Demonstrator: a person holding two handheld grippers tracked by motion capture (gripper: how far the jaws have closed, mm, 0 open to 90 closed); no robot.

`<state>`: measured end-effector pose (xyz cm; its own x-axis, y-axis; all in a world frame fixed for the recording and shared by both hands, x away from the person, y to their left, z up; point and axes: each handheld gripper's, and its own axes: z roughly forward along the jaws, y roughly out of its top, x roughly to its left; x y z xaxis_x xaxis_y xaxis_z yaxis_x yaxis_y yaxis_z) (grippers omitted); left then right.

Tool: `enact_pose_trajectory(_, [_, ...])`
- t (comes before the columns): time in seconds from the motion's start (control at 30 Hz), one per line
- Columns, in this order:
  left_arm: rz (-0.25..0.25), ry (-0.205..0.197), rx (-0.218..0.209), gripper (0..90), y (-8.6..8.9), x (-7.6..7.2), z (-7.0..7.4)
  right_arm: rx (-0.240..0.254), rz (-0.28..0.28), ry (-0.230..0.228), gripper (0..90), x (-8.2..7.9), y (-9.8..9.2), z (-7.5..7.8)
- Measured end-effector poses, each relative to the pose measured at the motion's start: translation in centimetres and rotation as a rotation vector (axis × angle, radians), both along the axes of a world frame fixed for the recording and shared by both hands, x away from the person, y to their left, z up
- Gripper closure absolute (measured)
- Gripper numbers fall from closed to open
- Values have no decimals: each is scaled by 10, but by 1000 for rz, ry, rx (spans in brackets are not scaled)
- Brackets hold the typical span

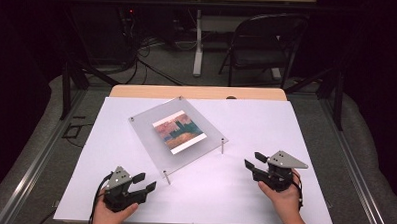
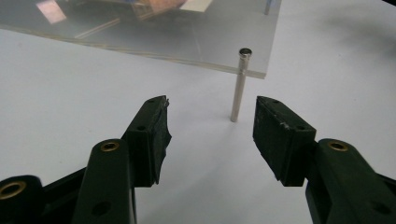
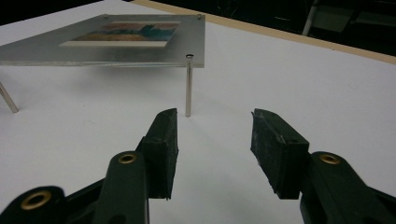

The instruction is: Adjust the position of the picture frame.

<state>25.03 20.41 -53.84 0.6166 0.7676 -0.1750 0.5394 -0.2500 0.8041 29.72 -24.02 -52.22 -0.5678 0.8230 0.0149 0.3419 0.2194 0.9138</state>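
Since both our left tool [image 1: 145,182] and right tool [image 1: 253,161] stand apart and empty, we judge the clear acrylic picture frame [image 1: 178,133] stiff, slippery, scratch-prone; we would pinch its edges beside the metal legs [image 2: 239,88].

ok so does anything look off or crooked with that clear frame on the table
The clear frame sits turned at an angle to the white table edges, not square. It stands level on thin metal posts, nothing cracked or spilled. Both claws, left claw and right claw, are open and apart from it.
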Motion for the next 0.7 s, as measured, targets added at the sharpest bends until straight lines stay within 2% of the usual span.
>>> enact_pose_trajectory(0.13, [-22, 21, -5, 497, -12, 3, -4, 8, 10, 5, 506, 4, 2, -1])
enact_pose_trajectory(0.2, [-18, 17, -1, 521, -17, 6, -7, 12, 14, 12, 506, 6, 3, -1])
enact_pose_trajectory(0.3, [-10, 26, -23, 551, -22, 10, -11, 21, 17, 15, 506, 7, 3, -1])
enact_pose_trajectory(0.43, [6, 30, -6, 567, -29, 15, -16, 27, 21, 21, 507, 8, 3, -2])
enact_pose_trajectory(0.53, [7, 20, -22, 597, -34, 18, -18, 32, 25, 20, 510, 8, 3, -2])
enact_pose_trajectory(0.7, [0, 12, -10, 638, -44, 22, -21, 30, 26, 23, 512, 8, 3, -2])
